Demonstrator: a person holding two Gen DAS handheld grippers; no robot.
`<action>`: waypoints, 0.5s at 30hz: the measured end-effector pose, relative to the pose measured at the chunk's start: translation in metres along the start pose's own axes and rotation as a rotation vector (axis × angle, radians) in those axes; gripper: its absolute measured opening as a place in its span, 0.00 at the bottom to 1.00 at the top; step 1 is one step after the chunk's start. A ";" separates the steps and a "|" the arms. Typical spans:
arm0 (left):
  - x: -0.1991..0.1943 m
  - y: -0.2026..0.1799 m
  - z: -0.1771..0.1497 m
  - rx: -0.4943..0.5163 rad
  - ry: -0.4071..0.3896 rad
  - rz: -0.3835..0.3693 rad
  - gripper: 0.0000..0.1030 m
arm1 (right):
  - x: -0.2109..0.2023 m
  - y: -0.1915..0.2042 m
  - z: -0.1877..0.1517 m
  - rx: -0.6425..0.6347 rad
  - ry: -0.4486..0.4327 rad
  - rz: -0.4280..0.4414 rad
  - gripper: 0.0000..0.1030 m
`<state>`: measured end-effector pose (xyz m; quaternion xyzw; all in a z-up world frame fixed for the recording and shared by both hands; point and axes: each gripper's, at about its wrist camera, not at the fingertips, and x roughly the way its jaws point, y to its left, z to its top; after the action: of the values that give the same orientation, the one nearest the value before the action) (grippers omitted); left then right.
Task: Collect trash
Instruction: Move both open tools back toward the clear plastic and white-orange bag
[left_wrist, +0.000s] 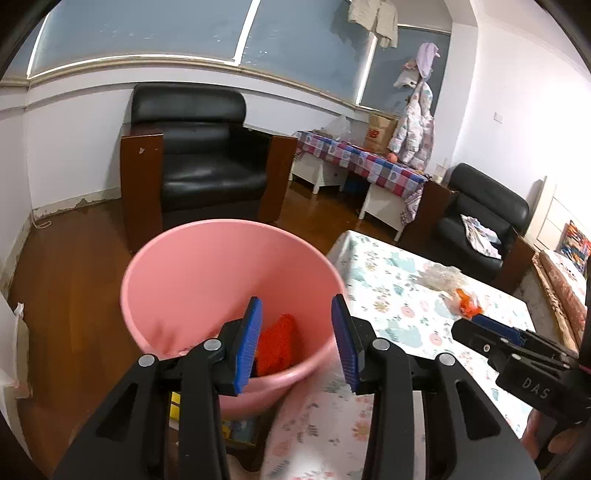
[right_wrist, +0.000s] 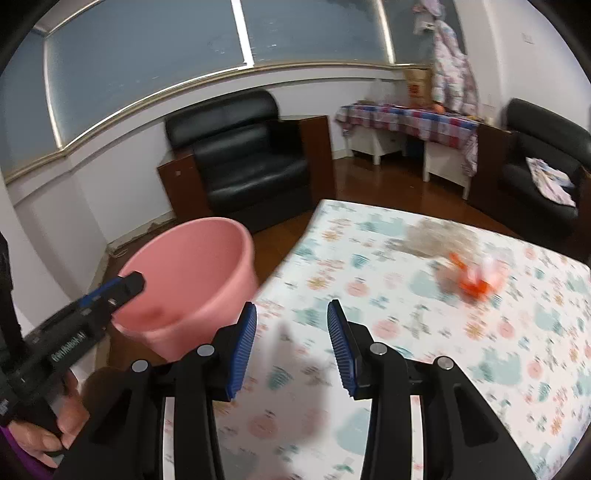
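Note:
A pink plastic bin (left_wrist: 207, 266) stands beside the table's left edge; it also shows in the right wrist view (right_wrist: 192, 266). A red-orange piece of trash (left_wrist: 277, 341) lies in its bottom. My left gripper (left_wrist: 297, 341) is open and empty, right above the bin's near rim. On the floral tablecloth (right_wrist: 388, 332) lie a crumpled clear wrapper (right_wrist: 436, 236) and an orange wrapper (right_wrist: 474, 278), blurred. They also show in the left wrist view, the clear wrapper (left_wrist: 441, 277) and the orange wrapper (left_wrist: 467, 301). My right gripper (right_wrist: 291, 341) is open and empty over the table, short of them.
A black armchair (left_wrist: 199, 155) stands behind the bin and another (left_wrist: 480, 218) at the right. A side table with a checked cloth (left_wrist: 362, 160) stands by the far wall. Wooden floor lies around the bin.

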<state>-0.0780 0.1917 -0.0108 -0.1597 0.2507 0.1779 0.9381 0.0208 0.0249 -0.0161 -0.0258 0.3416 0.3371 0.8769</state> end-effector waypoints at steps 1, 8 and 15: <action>0.000 -0.003 -0.001 0.006 0.004 -0.004 0.38 | -0.004 -0.007 -0.004 0.013 0.000 -0.016 0.38; -0.003 -0.051 -0.006 0.088 0.004 -0.067 0.38 | -0.029 -0.048 -0.018 0.093 -0.024 -0.074 0.39; -0.004 -0.091 -0.011 0.162 0.002 -0.104 0.38 | -0.050 -0.081 -0.027 0.170 -0.051 -0.105 0.43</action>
<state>-0.0481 0.1061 0.0016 -0.0965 0.2565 0.1079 0.9556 0.0273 -0.0734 -0.0213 0.0394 0.3447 0.2612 0.9008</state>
